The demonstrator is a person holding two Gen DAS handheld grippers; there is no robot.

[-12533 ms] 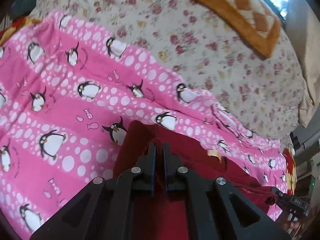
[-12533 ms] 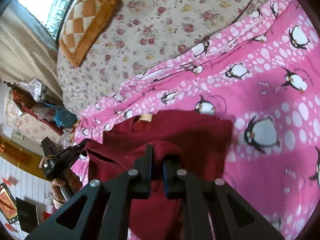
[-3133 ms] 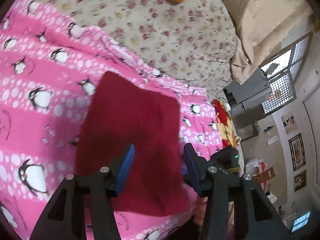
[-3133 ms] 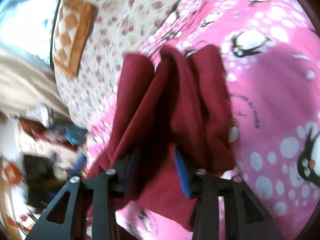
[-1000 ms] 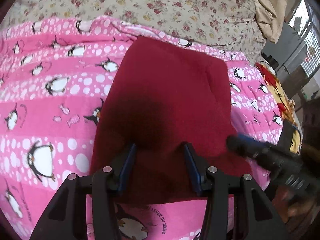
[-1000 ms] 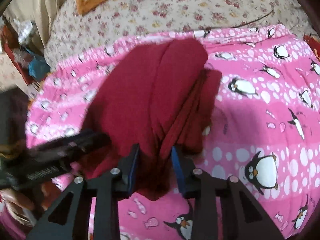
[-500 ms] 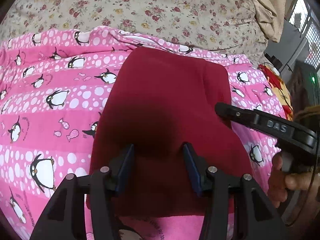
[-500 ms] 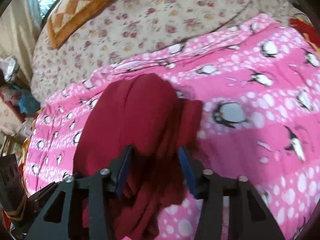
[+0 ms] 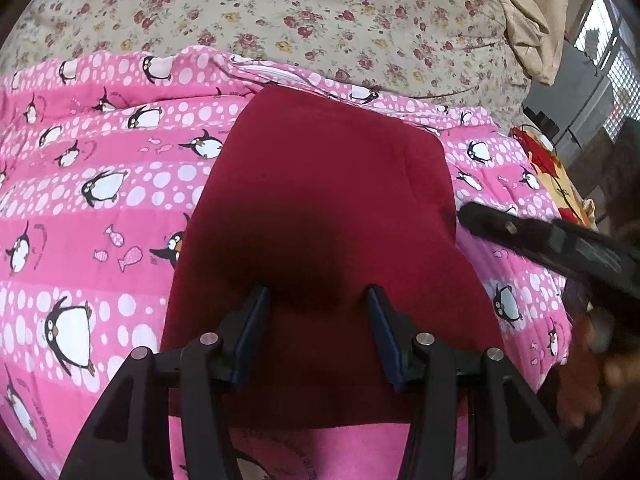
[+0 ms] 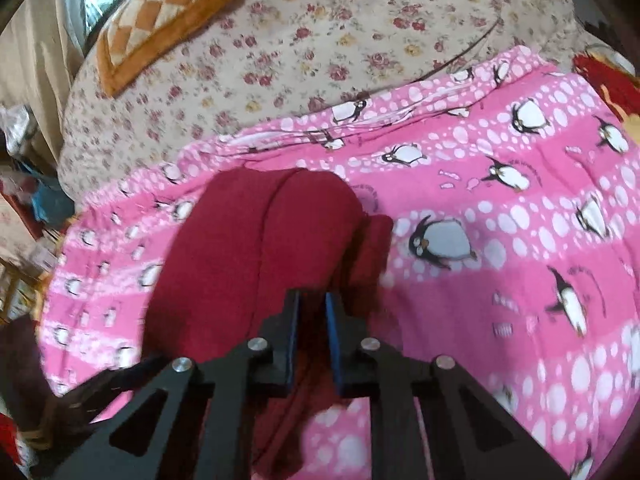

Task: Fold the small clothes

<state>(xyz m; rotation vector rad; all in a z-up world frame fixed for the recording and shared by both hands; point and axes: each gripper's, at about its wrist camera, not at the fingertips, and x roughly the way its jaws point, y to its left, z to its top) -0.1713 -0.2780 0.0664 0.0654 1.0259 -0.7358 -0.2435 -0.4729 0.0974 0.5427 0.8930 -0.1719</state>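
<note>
A dark red garment (image 9: pixel 320 208) lies folded flat on a pink penguin blanket (image 9: pixel 100 200). My left gripper (image 9: pixel 318 300) is open and hovers over its near half, holding nothing. In the right wrist view the same red garment (image 10: pixel 260 260) shows with a rolled fold along its right side. My right gripper (image 10: pixel 310 304) has its jaws nearly closed with red cloth between them at that fold. The right gripper also shows in the left wrist view (image 9: pixel 560 240) as a blurred black bar at the garment's right edge.
A floral bedsheet (image 9: pixel 320 12) covers the bed beyond the blanket. An orange checked cushion (image 10: pixel 160 12) lies at the far left by the window. A red and yellow cloth (image 9: pixel 552 176) sits at the blanket's right edge. Room clutter (image 10: pixel 24 200) lies past the bed's left side.
My right gripper has narrowed from open to nearly closed on the garment's rolled fold. In the left wrist view it has shifted right and down. The left gripper stays open over the garment.
</note>
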